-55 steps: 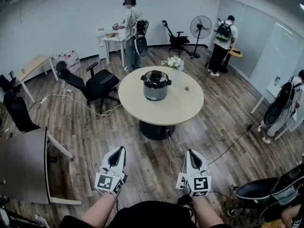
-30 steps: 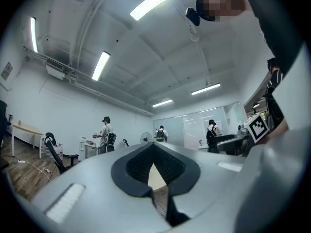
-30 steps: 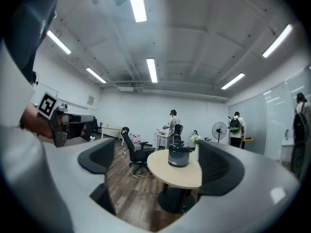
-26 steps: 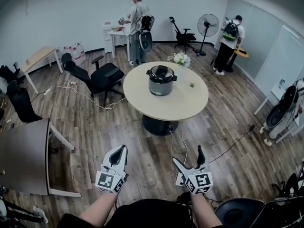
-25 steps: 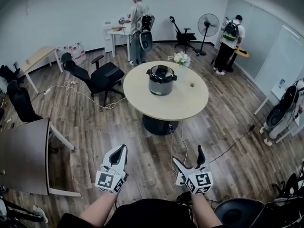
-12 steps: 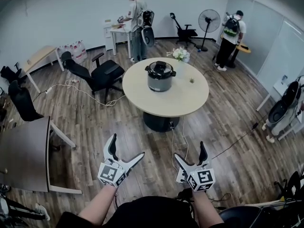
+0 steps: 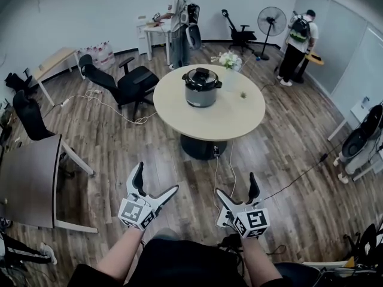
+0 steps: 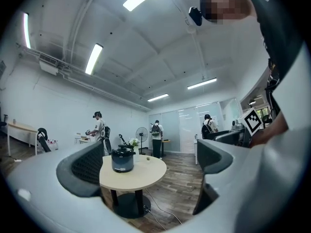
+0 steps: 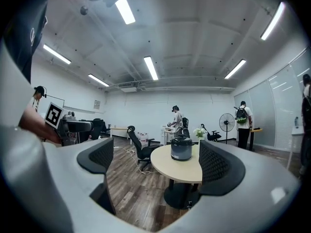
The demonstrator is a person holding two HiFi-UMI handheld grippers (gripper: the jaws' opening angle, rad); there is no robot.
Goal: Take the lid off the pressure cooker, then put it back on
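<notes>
A grey pressure cooker point(image 7: 201, 88) with its black lid point(image 7: 201, 76) on stands on the round beige table point(image 7: 230, 115), well ahead of me. Both grippers hang low over the wooden floor, far short of the table. My left gripper point(image 7: 157, 178) is open with nothing between its fingers, and so is my right gripper point(image 7: 236, 185). In the left gripper view the cooker point(image 8: 122, 160) shows beyond the left gripper point(image 8: 148, 164), close to the left finger. In the right gripper view the cooker point(image 9: 181, 148) shows beyond the right gripper point(image 9: 155, 161), near the right finger.
A black office chair point(image 7: 128, 82) stands left of the table, with cables point(image 7: 108, 109) on the floor. A dark desk point(image 7: 27, 184) is at my left. White flowers point(image 7: 226, 60) sit at the table's far edge. Two people point(image 7: 175, 11) point(image 7: 299, 37) stand at the back, near a fan point(image 7: 270, 21).
The left gripper's jaws have gone from shut to wide open. The right gripper opened earlier and stays open. Both grippers and the view have moved a little toward the table.
</notes>
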